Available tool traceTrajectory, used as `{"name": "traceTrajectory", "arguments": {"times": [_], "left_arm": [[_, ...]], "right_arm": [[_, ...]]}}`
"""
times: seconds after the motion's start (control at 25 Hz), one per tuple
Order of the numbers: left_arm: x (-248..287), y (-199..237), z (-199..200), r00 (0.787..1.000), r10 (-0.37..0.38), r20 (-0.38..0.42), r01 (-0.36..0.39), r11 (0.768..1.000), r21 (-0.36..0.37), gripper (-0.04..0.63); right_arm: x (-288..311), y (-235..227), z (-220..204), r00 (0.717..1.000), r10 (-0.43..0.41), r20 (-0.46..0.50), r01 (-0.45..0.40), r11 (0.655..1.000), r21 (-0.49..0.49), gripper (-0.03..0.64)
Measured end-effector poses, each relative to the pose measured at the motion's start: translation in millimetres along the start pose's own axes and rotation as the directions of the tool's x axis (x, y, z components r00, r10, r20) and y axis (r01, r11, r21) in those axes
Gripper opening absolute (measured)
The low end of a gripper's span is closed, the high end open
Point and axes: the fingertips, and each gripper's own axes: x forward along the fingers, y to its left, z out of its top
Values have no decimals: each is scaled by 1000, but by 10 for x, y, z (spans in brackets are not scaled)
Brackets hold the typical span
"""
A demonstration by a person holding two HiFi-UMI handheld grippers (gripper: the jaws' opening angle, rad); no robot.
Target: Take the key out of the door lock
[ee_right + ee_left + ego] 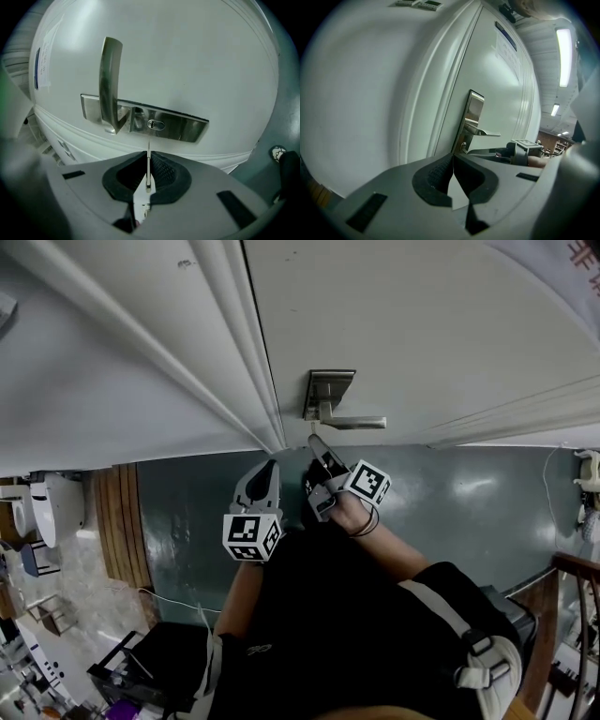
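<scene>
- White door (422, 334) stood over a grey-green floor, carrying a steel lock plate (183, 127).
- Right tongs (148, 157) were clenched on the key (148, 144). Its long axis pointed at the keyhole (155, 124), with the tip just short of it, apparently clear.
- Left tongs (452, 164) were closed on nothing and lay farther from the lock.
- Key looked thin, flat and pale, seen edge-on.

You had two grippers: the left gripper (270, 466) and the right gripper (316, 442). You faced one door (422, 324), one lever handle (354, 422), one keyhole (155, 124) and one key (148, 160).
</scene>
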Motion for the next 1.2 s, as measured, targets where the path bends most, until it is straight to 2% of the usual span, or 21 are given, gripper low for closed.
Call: {"name": "traceTrajectory", "arguments": {"times": [0.16, 0.28, 0.36, 0.48, 0.6, 0.68, 0.72, 0.88, 0.96, 1.04, 1.2], "left_arm": [[-170, 102, -59, 999, 40, 9, -40, 999, -22, 25], [-335, 225, -115, 996, 82, 17, -81, 996, -44, 25], [-444, 307, -151, 993, 117, 24, -115, 991, -66, 25], [-605, 428, -175, 984, 174, 37, -169, 981, -96, 25], [-802, 538, -190, 970, 237, 49, -230, 965, -124, 25], [-932, 613, -180, 958, 281, 58, -271, 952, -140, 25], [-990, 666, -166, 951, 303, 65, -292, 945, -146, 24], [-1332, 928, -217, 911, 404, 83, -386, 906, -177, 25], [-1512, 1026, -294, 887, 455, 82, -432, 879, -202, 25], [-1620, 1099, -345, 862, 501, 81, -473, 851, -229, 25], [-1807, 1199, -392, 809, 582, 83, -544, 795, -267, 25]], "right_arm": [[-5, 17, -208, 997, -39, -67, 35, 997, -62, 31], [104, 188, -450, 990, 24, -136, -42, 991, -131, 31], [156, 259, -604, 982, 31, -187, -69, 978, -199, 31], [229, 287, -819, 966, -4, -260, -83, 942, -325, 31], [295, 421, -1101, 936, -20, -350, -146, 887, -439, 31], [335, 519, -1274, 911, -37, -410, -203, 826, -526, 31], [371, 572, -1353, 899, -46, -436, -238, 785, -572, 31], [492, 765, -1800, 843, -79, -531, -393, 583, -711, 31], [505, 824, -2015, 817, -92, -570, -456, 502, -735, 31], [540, 852, -2148, 790, -103, -604, -508, 441, -740, 31], [592, 938, -2403, 732, -109, -673, -607, 344, -716, 31]]}}
